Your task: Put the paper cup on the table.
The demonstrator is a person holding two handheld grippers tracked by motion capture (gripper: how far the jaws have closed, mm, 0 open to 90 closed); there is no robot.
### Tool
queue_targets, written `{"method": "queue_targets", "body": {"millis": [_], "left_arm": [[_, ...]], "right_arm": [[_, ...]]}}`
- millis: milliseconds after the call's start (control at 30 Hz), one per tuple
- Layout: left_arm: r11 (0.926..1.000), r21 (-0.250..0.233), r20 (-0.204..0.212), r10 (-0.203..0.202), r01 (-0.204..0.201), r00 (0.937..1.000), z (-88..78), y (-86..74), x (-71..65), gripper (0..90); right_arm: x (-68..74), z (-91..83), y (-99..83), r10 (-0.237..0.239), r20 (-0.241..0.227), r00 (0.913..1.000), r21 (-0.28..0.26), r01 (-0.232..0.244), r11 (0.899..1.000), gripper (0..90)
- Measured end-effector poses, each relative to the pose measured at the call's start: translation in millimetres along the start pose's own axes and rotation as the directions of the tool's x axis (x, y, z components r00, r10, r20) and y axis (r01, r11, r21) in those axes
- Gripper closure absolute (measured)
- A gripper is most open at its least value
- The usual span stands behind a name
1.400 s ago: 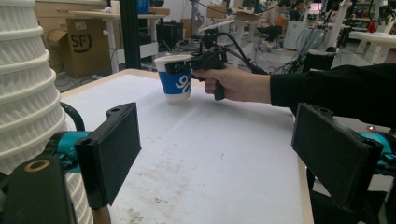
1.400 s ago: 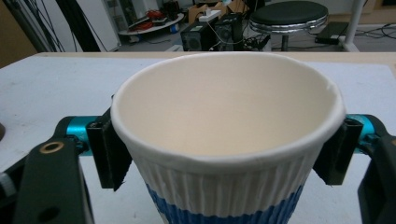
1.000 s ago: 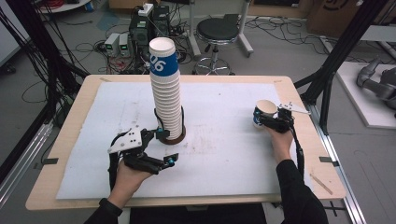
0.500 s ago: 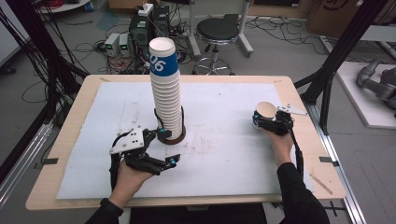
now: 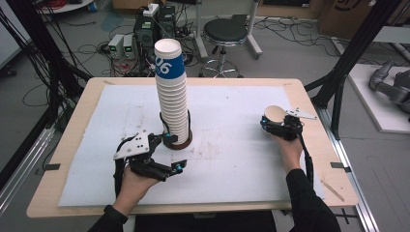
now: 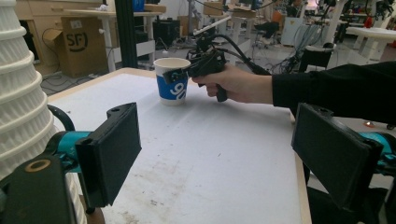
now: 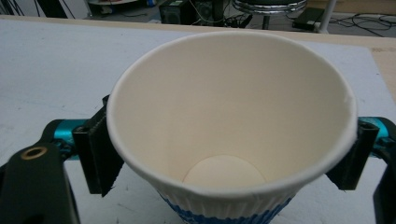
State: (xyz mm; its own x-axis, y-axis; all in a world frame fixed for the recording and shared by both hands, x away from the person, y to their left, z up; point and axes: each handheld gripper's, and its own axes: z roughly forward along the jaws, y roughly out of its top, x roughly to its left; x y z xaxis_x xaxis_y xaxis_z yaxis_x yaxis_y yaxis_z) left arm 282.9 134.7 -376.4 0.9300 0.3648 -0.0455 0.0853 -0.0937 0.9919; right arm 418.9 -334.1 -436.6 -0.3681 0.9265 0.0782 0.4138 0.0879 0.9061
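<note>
Hands sit near the table's front edge, almost as they were a second ago. The left gripper (image 5: 170, 155) has edged back slightly, jaws wide apart beside the tall stack of white ribbed paper cups (image 5: 173, 96), gripping nothing. Farther right, the right gripper (image 5: 276, 124) stays clamped on a single blue-and-white paper cup (image 5: 274, 115), upright on the white mat (image 5: 232, 159), mouth up, axis vertical; probably just placed.

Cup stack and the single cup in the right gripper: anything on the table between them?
Nothing: in the high view, only bare white mat separates the cup stack from the single cup.
</note>
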Motion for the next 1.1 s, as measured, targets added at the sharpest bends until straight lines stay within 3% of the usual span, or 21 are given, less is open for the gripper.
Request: {"method": "queue_targets", "body": {"millis": [767,1000,1100], "left_arm": [[1.0,0.002,0.007,0.0,0.0,1.0,1.1,0.5,0.8,15.6],[1.0,0.002,0.004,-0.003,0.003,1.0,2.2,0.4,2.2,15.6],[1.0,0.005,0.006,0.0,0.0,1.0,3.5,0.3,2.2,15.6]], "right_arm": [[5.2,-21.8,-0.8,0.012,0.076,0.997,0.108,-0.02,0.994,15.0],[3.6,-34.4,-4.0,0.047,0.048,0.9977,0.14,-0.053,0.989,15.0],[5.6,-41.7,-5.6,0.039,0.026,0.9989,0.143,-0.042,0.989,15.0]]}}
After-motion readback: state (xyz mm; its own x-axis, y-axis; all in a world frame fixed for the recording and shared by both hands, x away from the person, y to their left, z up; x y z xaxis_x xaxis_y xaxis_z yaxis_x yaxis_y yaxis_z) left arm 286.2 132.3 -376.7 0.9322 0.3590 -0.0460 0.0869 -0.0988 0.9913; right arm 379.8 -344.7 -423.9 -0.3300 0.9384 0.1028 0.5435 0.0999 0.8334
